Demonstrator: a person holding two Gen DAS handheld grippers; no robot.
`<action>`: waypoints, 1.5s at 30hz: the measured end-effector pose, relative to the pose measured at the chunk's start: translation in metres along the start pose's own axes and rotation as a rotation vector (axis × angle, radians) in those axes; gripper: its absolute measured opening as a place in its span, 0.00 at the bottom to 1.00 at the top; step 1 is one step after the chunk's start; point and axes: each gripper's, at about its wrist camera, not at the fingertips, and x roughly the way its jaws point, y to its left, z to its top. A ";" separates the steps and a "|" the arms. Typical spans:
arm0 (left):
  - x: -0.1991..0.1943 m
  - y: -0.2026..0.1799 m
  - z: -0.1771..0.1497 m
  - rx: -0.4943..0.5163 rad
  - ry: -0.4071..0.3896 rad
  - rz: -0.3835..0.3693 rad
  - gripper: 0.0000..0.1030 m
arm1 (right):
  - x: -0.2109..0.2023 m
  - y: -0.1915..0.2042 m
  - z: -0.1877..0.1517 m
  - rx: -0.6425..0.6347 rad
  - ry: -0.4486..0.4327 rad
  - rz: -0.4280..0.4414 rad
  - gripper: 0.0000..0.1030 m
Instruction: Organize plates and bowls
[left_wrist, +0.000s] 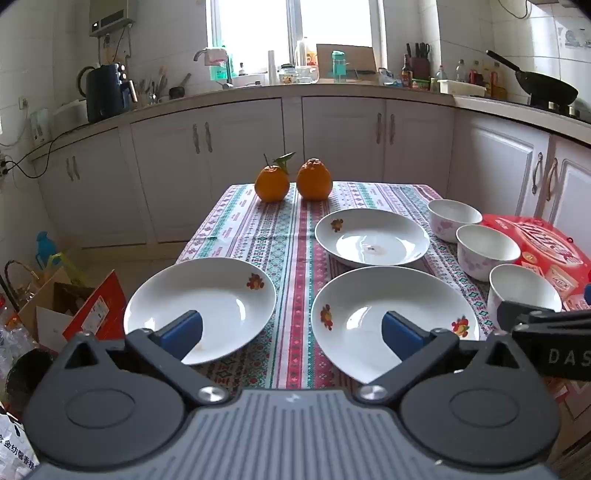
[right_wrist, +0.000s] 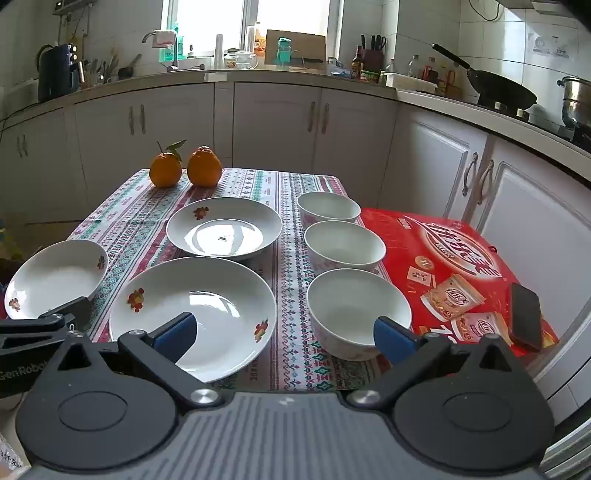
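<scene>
Three white flowered plates lie on the patterned tablecloth: a near-left plate (left_wrist: 207, 299) (right_wrist: 51, 277), a near-middle plate (left_wrist: 384, 314) (right_wrist: 199, 306) and a far plate (left_wrist: 371, 236) (right_wrist: 223, 225). Three white bowls stand in a row on the right: near bowl (left_wrist: 524, 291) (right_wrist: 354, 306), middle bowl (left_wrist: 487, 249) (right_wrist: 343, 243), far bowl (left_wrist: 454, 216) (right_wrist: 327, 206). My left gripper (left_wrist: 291, 332) hangs open above the table's near edge, between the two near plates. My right gripper (right_wrist: 284, 332) is open too, between the near-middle plate and the near bowl. Nothing is held.
Two oranges (left_wrist: 291, 181) (right_wrist: 184, 168) sit at the table's far edge. A red snack box (right_wrist: 461, 258) with a black phone (right_wrist: 524, 317) on it lies right of the bowls. White kitchen cabinets (right_wrist: 277, 122) stand behind. Cardboard boxes and bags (left_wrist: 66, 306) crowd the floor at left.
</scene>
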 end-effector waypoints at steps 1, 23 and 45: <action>-0.001 0.000 0.000 -0.001 -0.001 0.004 0.99 | 0.000 0.000 0.000 0.004 0.000 0.005 1.00; -0.005 0.002 0.002 -0.011 0.001 -0.011 0.99 | -0.001 0.000 0.000 -0.005 -0.011 0.002 1.00; -0.006 0.002 0.002 -0.010 0.000 -0.010 0.99 | -0.004 0.001 0.002 -0.009 -0.020 -0.009 1.00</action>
